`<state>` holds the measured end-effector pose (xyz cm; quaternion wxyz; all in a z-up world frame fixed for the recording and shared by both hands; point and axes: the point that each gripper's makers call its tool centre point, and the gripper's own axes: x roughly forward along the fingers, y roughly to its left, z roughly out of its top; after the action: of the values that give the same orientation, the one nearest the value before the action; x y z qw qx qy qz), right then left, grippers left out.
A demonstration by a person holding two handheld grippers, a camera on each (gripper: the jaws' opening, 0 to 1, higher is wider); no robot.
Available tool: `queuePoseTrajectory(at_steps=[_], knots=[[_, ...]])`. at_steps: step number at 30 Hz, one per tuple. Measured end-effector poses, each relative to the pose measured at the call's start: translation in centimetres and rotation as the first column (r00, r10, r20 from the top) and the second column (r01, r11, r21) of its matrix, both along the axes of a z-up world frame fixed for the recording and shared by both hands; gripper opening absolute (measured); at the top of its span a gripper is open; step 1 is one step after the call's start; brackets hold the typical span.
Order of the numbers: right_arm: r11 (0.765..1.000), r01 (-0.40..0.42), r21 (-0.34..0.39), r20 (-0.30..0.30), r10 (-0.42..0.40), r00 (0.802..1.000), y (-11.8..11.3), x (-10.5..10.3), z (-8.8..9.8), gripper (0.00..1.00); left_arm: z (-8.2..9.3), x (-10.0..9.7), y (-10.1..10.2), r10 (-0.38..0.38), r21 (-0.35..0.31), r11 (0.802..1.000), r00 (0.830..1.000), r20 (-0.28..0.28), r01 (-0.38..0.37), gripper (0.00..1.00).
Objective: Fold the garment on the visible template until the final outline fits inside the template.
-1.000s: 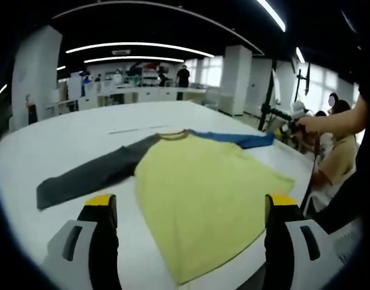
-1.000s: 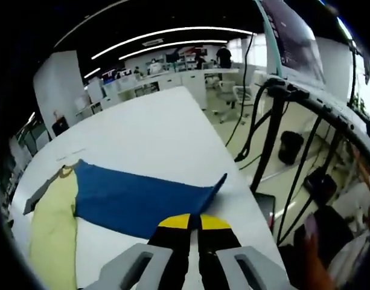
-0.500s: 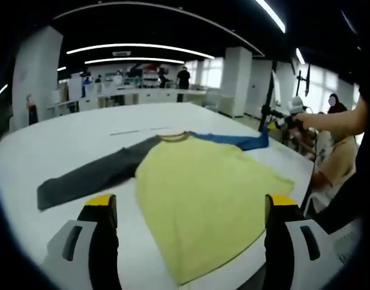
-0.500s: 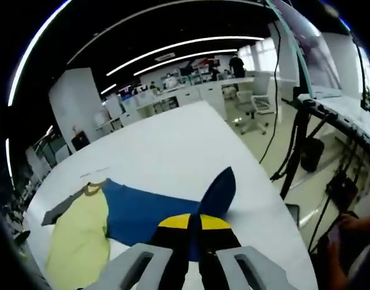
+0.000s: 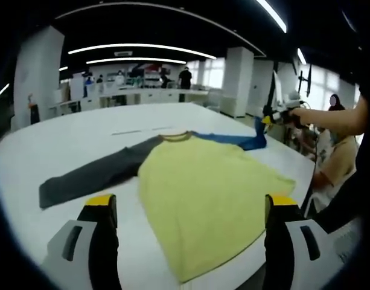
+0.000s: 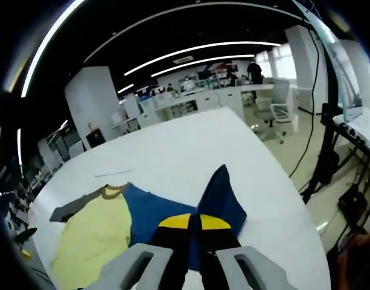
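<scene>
Pinching the cuff of the blue sleeve (image 6: 216, 196), the right gripper (image 6: 194, 222) has its jaws closed on the cloth and holds it raised off the white table (image 6: 172, 154), presumably so the sleeve can be carried in over the body as a first fold. The garment (image 5: 203, 181) lies flat on that table, yellow body toward the left gripper (image 5: 188, 208), grey sleeve (image 5: 91, 175) stretched out to the side. The left gripper hangs over the near hem with jaws wide apart, holding nothing, probably waiting its turn. No template outline can be made out under the shirt; a faint line (image 5: 139, 130) beyond the collar may be a marking, though it is too thin to tell
</scene>
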<state>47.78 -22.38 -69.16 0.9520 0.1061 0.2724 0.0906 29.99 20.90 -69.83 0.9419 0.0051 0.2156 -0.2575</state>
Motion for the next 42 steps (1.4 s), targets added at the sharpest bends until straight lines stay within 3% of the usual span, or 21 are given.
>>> queuePoseTrajectory(at_steps=[28,42], knots=[[0.986,-0.168,-0.022,0.033,0.168,0.985,9.8,2.8,0.7,0.00,0.0,-0.4,0.5,-0.002,-0.007,1.000,1.000,0.003,0.002,0.99],[0.947,-0.287,-0.145,0.017,0.292,0.956,15.5,4.2,1.0,0.00,0.0,0.0,0.7,-0.011,-0.019,1.000,1.000,0.021,0.011,0.99]])
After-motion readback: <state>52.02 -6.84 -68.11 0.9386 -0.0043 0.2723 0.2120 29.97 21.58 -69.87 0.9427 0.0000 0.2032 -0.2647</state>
